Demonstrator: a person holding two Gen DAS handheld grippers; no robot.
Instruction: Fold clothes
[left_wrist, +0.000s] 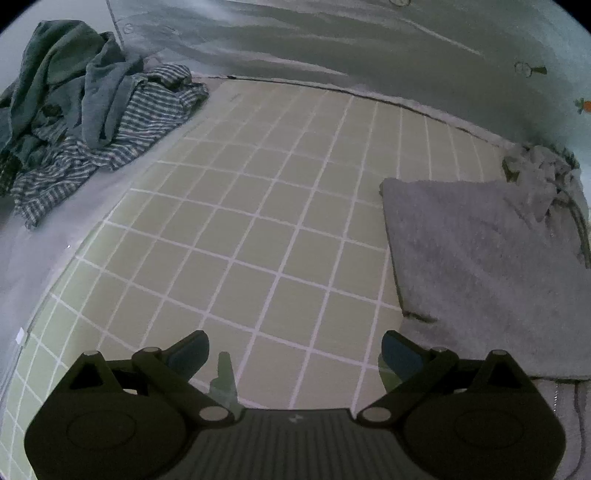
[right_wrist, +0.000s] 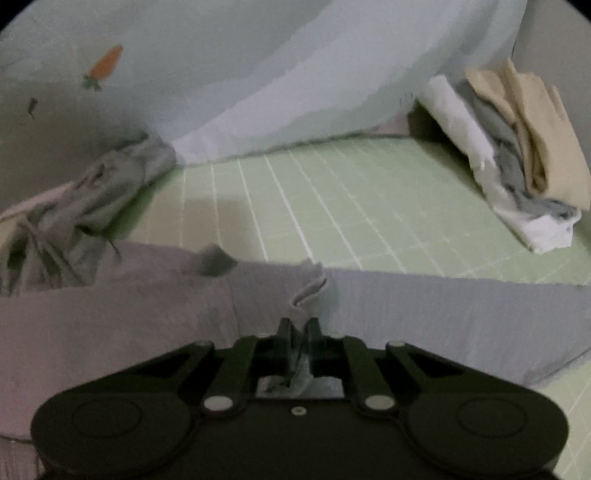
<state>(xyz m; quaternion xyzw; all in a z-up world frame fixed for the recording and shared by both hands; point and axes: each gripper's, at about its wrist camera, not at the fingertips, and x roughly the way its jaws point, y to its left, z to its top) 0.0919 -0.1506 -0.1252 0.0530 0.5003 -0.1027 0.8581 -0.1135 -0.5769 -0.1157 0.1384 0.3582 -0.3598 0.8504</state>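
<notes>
Pinching a small ridge of the gray cloth (right_wrist: 424, 314), the right claw (right_wrist: 298, 328) has its two fingers pressed together on the fabric. The cloth lies on the green checked mat (right_wrist: 332, 206), at the mat's near edge and toward its right side as the left camera sees it. The left claw (left_wrist: 295, 354) hangs over bare mat with its fingers wide apart and nothing between them.

Only a thin bit of cloth is caught, so it could slip out if the hand pulls hard. Lifting with one claw might also drag the whole cloth into a messy lump.

The left camera shows the pile of striped and blue clothes (left_wrist: 85, 122) at the mat's far left corner. The right camera shows the pinch itself and a stack of white and tan clothes (right_wrist: 517, 155) at the far right.
</notes>
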